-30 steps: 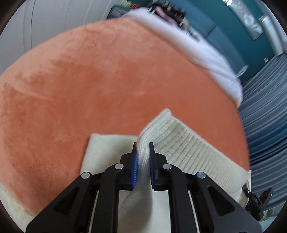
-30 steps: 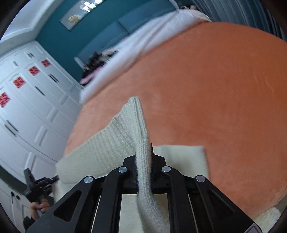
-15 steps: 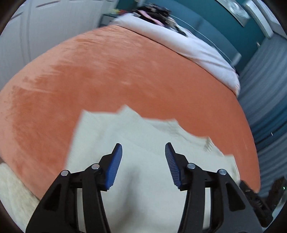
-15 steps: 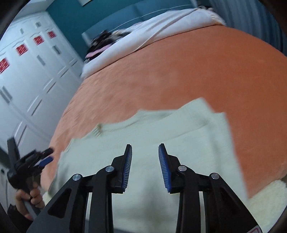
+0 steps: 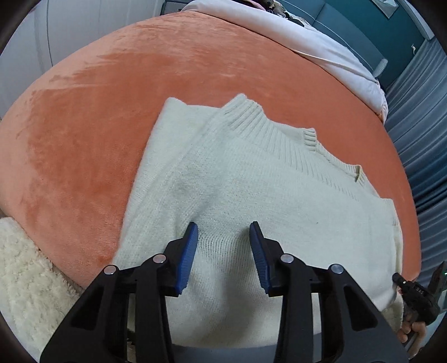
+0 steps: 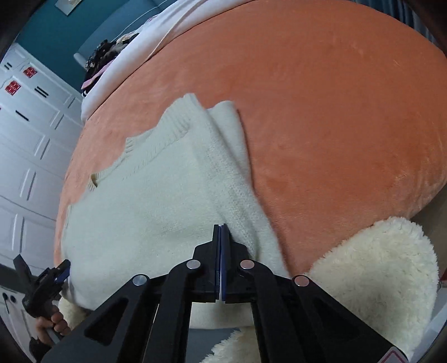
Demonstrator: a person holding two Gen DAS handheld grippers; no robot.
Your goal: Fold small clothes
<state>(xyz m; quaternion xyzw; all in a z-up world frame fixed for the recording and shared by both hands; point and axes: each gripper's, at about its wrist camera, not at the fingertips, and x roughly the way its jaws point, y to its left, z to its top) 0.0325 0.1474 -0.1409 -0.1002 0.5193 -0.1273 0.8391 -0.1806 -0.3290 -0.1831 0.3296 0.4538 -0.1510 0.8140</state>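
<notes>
Left gripper (image 5: 223,237): jaws wide, empty; it has released the knit it pinched a second ago.
Right gripper (image 6: 220,240): jaws together, nothing held.
Sweater (image 5: 251,181): flat on orange bed (image 5: 111,111), fold laid.
Meaning: next fold likely.

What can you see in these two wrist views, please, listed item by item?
sweater: one, cream knit, lying folded on the blanket, ribbed edge on its far side
blanket: one, orange plush, spread under the sweater
fleece throw: one, cream and fluffy, at the near edge of the blanket
bedding: white, at the far end of the bed
clothes pile: dark with some pink, on the white bedding
wardrobe doors: white panelled, with red stickers, beside the bed
wall: teal, behind the bed
left gripper: one, black with blue pads, open above the sweater
right gripper: one, black, shut, over the sweater's edge
</notes>
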